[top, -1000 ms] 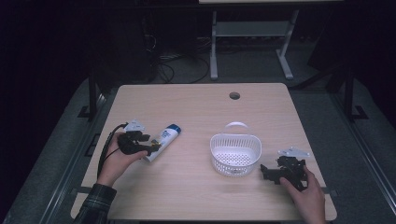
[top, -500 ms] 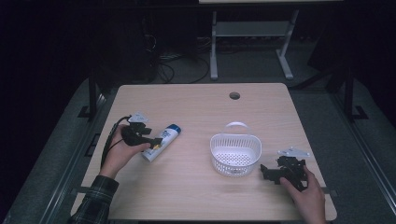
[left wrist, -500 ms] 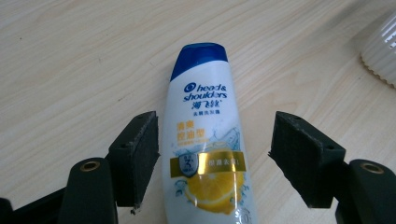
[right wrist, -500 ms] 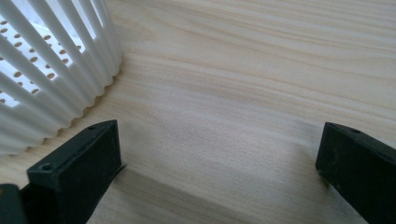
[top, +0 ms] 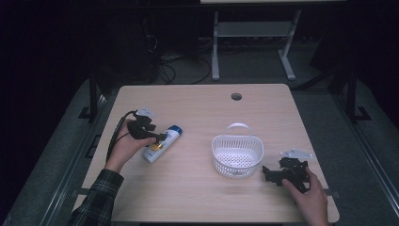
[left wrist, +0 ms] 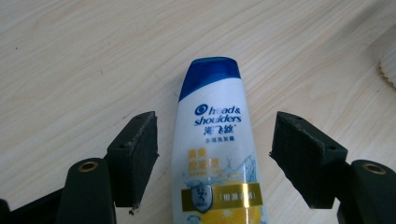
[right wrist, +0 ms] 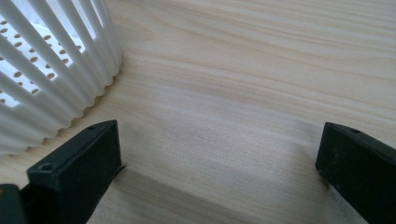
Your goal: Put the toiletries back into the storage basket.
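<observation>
A white shampoo bottle (top: 169, 134) with a blue cap lies flat on the wooden table (top: 197, 108) at the left, cap pointing away and to the right. My left gripper (top: 158, 139) is open and low over the bottle's lower half. In the left gripper view the bottle (left wrist: 212, 154) lies between the two jaws of the left gripper (left wrist: 215, 135), with a gap on each side. My right gripper (top: 267, 173) is open just right of a white slatted basket (top: 236, 153). In the right gripper view the right gripper (right wrist: 219, 149) has bare wood between its jaws, and the basket wall (right wrist: 46, 70) stands at upper left.
The basket has a handle at its far rim and looks empty. A round cable hole (top: 236, 96) sits near the table's far edge. Beyond the table are a dark floor, cables and a metal stand.
My left hand and gripper have shifted slightly away from the person, along the bottle. The bottle, the basket and the right gripper have stayed put.
</observation>
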`<state>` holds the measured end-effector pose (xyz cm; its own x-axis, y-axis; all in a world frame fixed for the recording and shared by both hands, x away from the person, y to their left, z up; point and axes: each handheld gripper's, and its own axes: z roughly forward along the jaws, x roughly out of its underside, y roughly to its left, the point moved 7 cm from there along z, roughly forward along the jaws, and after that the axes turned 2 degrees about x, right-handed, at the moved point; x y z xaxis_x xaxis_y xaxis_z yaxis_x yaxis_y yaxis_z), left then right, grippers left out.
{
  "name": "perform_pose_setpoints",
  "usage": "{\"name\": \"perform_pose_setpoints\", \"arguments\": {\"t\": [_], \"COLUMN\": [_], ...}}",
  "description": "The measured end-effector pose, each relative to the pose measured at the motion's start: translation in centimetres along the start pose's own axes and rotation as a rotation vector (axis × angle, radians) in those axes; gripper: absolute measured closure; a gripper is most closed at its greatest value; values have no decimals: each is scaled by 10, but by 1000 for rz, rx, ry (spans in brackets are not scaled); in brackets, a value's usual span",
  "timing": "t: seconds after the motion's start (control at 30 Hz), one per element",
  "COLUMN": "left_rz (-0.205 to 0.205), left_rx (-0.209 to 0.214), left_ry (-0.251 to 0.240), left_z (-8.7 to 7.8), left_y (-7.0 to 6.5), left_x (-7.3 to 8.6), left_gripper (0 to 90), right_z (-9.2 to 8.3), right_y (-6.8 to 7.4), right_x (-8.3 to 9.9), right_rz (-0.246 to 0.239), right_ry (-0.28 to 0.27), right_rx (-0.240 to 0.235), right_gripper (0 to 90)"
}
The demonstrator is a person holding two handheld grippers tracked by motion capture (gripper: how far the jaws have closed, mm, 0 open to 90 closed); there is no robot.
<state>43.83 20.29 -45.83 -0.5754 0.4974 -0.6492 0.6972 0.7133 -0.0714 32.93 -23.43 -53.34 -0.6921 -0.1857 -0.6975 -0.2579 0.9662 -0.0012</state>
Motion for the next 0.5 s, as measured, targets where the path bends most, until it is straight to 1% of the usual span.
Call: {"name": "perform_pose_setpoints", "arguments": {"t": [0.1, 0.27, 0.47, 0.5], "left_rz": [-7, 7, 1, -5], "left_rx": [3, 5, 5, 8], "left_ry": [6, 36, 54, 54], "left_z": [5, 14, 24, 25], "left_y": [0, 0, 2, 2], "left_x": [-6, -10, -17, -18], "left_gripper": [310, 305, 297, 296], "right_z": [0, 0, 0, 0], "right_y": [0, 0, 0, 0], "right_x": [0, 0, 0, 0], "right_rz": [0, 0, 0, 0], "right_ry": [0, 0, 0, 0], "right_rx": [0, 0, 0, 0], "right_gripper": [0, 0, 0, 0]}}
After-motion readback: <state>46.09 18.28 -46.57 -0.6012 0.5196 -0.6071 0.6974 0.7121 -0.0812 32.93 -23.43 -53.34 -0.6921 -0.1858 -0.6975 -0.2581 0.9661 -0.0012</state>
